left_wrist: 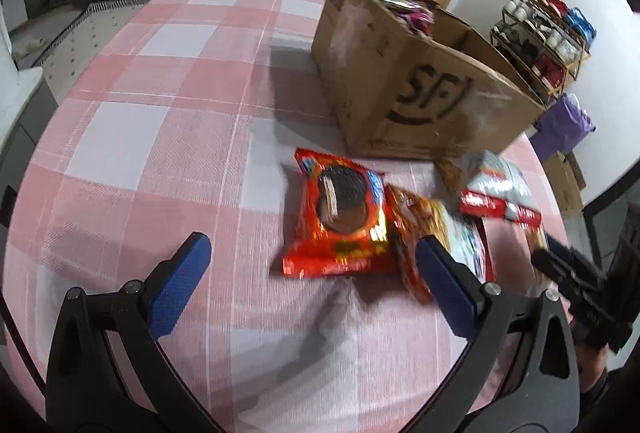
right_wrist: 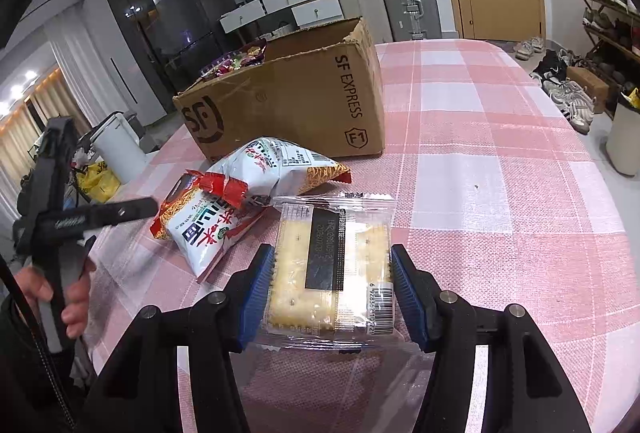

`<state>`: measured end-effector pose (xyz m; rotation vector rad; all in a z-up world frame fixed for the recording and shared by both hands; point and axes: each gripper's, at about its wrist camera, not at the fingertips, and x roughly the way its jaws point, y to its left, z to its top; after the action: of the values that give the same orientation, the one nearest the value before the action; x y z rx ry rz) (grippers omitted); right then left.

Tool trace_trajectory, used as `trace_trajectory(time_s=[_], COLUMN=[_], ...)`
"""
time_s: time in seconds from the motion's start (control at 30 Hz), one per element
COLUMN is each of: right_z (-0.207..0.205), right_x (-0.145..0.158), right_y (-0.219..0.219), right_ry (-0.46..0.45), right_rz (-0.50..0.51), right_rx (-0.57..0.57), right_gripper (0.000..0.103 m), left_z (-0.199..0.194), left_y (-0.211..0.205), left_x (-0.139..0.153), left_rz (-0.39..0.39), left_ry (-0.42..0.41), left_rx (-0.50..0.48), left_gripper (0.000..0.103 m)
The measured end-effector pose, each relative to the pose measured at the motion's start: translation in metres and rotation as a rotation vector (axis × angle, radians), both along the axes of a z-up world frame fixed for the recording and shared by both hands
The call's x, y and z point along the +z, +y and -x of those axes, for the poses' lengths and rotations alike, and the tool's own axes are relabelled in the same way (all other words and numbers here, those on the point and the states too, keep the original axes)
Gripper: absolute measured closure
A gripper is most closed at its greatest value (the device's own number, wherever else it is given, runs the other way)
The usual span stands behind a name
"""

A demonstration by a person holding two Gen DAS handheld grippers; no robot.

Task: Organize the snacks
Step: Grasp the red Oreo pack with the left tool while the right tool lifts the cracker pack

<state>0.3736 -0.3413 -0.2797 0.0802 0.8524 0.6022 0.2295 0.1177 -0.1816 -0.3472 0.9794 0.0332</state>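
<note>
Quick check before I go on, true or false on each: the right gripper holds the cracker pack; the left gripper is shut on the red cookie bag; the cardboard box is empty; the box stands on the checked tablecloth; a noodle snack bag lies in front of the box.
1. The right gripper holds the cracker pack. True: both pads press its sides.
2. The left gripper is shut on the red cookie bag. False: its jaws stand wide open, with nothing between the pads.
3. The cardboard box is empty. False: colourful packets show above its rim.
4. The box stands on the checked tablecloth. True.
5. A noodle snack bag lies in front of the box. True.
</note>
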Motion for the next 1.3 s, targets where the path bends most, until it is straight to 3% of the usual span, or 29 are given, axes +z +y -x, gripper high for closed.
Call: trace_trajectory(time_s=[0.23,0.4,1.07,1.13,1.23,1.27,1.3], right_z=[-0.007,-0.013,-0.012,-0.01,-0.005,-0.004,-0.003], right_x=[-0.004,-0.009,-0.003,0.0,0.004,0.005,0.005], right_y=[-0.005,-0.005,-0.008,-0.009,-0.01,-0.01,-0.011], right_ry=[0.016,0.041,0.036,0.029,0.019,0.019,0.019], right_rz=[-0.01,-0.015,0.003,0.001,0.006,0.01,0.012], right_rx=[-0.002,0.003,-0.003,-0.007,-0.008,-0.01,-0.014], right_gripper=[0.045,0.045,0.045,0.045,0.045,0.045,0.045], left_z=[-0.029,-0.043,-0.041,-0.038,-0.032,-0.03,-0.027], left_y=[-0.002,-0.009,0.0,0.001,0.001,0.001,0.001], left_x=[-0.016,-0.02,-0.022,-0.02,-0.016,-0.014,-0.012], left_rz=[-0.001,-0.077,-0.086,-0.083,-0.042,-0.04,-0.063], left_ry=[0.061,0.068,0.047,0.05,0.041,0.04,0.04], left_rx=[-0.009,-0.012,-0.048,-0.047,-0.092,-0.098,-0.097], left_gripper=[0.001,0.001,0.005,0.012,0.051,0.058,0.059])
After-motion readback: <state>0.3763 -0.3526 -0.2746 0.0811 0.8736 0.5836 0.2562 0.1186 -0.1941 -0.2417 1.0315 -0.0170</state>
